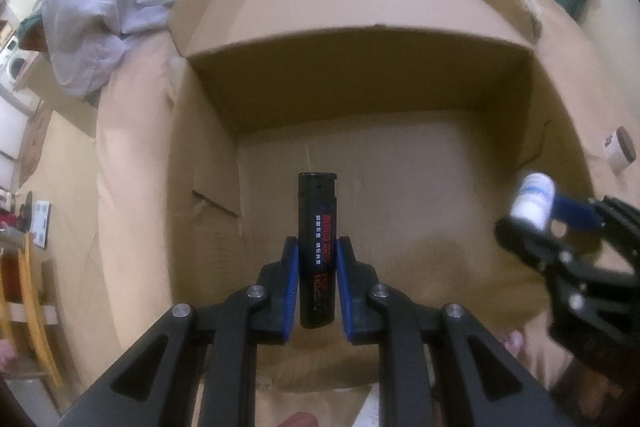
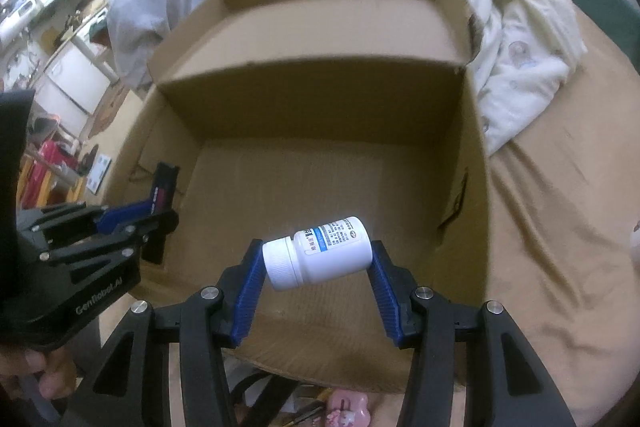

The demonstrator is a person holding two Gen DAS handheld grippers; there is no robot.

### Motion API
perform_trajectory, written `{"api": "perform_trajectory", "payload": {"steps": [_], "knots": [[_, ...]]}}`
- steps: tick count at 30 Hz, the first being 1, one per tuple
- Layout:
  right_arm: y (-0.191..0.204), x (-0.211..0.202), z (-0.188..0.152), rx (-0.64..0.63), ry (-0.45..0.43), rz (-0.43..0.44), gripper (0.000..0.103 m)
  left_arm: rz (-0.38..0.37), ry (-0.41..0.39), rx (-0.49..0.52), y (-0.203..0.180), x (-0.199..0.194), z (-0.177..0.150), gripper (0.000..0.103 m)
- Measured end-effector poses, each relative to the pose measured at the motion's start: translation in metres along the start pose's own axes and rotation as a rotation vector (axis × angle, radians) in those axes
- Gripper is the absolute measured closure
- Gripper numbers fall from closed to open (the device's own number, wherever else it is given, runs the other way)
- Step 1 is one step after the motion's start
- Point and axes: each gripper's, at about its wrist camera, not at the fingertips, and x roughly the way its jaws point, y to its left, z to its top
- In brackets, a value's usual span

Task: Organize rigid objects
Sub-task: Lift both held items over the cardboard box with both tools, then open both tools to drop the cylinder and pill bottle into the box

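Observation:
My left gripper (image 1: 317,247) is shut on a black lighter (image 1: 317,227) with red print, held upright between the blue pads above the floor of an open cardboard box (image 1: 360,99). My right gripper (image 2: 318,253) is shut on a white pill bottle (image 2: 320,253) that lies sideways, cap to the left, over the same cardboard box (image 2: 320,99). In the left wrist view the right gripper (image 1: 540,215) and the pill bottle (image 1: 534,197) hang at the right. The right wrist view shows the left gripper (image 2: 160,205) with the lighter (image 2: 162,195) at the left.
The box sits on a tan bedsheet (image 2: 560,247) with rumpled white bedding (image 2: 512,39) behind it. A small white jar (image 1: 620,151) lies right of the box. A pink object (image 2: 346,407) lies in front of the box. Furniture (image 1: 16,75) stands far left.

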Motion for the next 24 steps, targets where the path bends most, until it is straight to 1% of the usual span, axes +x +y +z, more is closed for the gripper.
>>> {"api": "perform_trajectory", "payload": {"steps": [2,5,7,13,15,18,22,24], "knots": [[-0.002,0.002,-0.001,0.004,0.007,-0.004,0.049,0.022,0.004,0.002,0.001,0.004,-0.001,0.087],[-0.003,0.006,-0.001,0.01,0.024,-0.001,0.049,0.022,0.021,-0.011,0.004,0.012,-0.003,0.087],[0.001,0.012,-0.001,-0.005,0.036,-0.01,0.049,0.034,0.027,-0.01,0.004,0.016,-0.004,0.087],[0.003,0.027,0.001,-0.017,0.072,-0.026,0.049,0.038,0.036,0.001,0.002,0.019,-0.004,0.087],[0.004,0.029,0.001,-0.026,0.075,-0.029,0.05,0.03,0.047,-0.003,0.003,0.021,-0.004,0.087],[0.003,0.03,0.0,-0.042,0.079,-0.036,0.05,0.038,0.057,0.012,0.001,0.024,-0.005,0.087],[0.003,0.033,0.0,-0.041,0.086,-0.05,0.05,0.054,0.047,0.015,0.002,0.024,-0.005,0.087],[0.006,0.034,0.001,-0.054,0.088,-0.064,0.049,0.049,0.047,0.008,0.003,0.024,-0.006,0.087]]}}
